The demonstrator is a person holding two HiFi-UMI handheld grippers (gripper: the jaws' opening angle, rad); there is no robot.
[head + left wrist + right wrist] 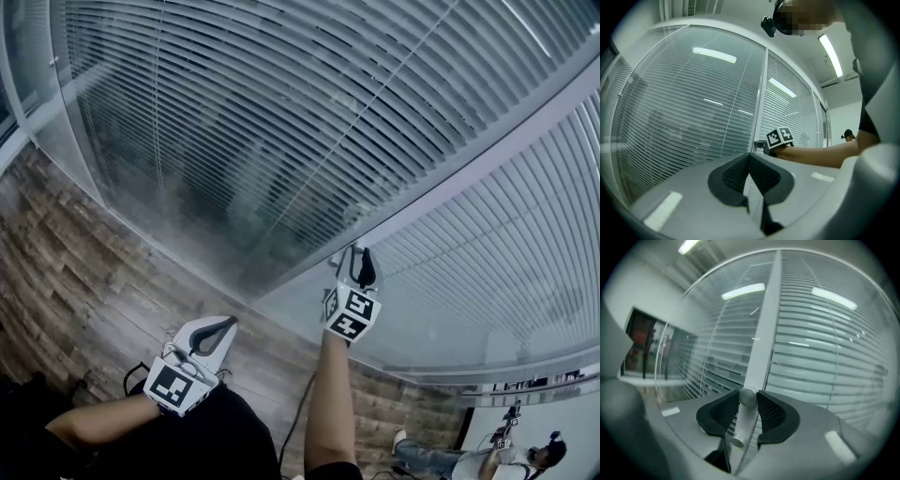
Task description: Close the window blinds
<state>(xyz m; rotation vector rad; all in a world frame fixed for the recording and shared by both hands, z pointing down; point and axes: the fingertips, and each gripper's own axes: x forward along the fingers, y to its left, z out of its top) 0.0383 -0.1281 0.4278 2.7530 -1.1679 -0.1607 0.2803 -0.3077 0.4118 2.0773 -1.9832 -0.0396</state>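
A person works the tilt control of white horizontal slatted blinds [281,112] sealed behind the glass of an office partition. The blinds hang on both sides of the white upright frame post [487,159]. The right hand-held gripper [360,255] reaches up to that post and pinches a small silver round metal knob [747,397] mounted on it, both dark pads pressing on the knob's head. The left hand-held gripper [225,325] hangs well below and to the left of the post, close to the person's body over the brown wood-plank floor [84,281], its jaws pressed together on nothing.

Dim shapes show through the slats left of the post, so the blinds there seem only partly tilted. The step in hand appears to be turning the knob. The next move likely calls for a firm grip and a roll of the wrist about the knob's axis, with a fresh grasp once the wrist runs out of reach.
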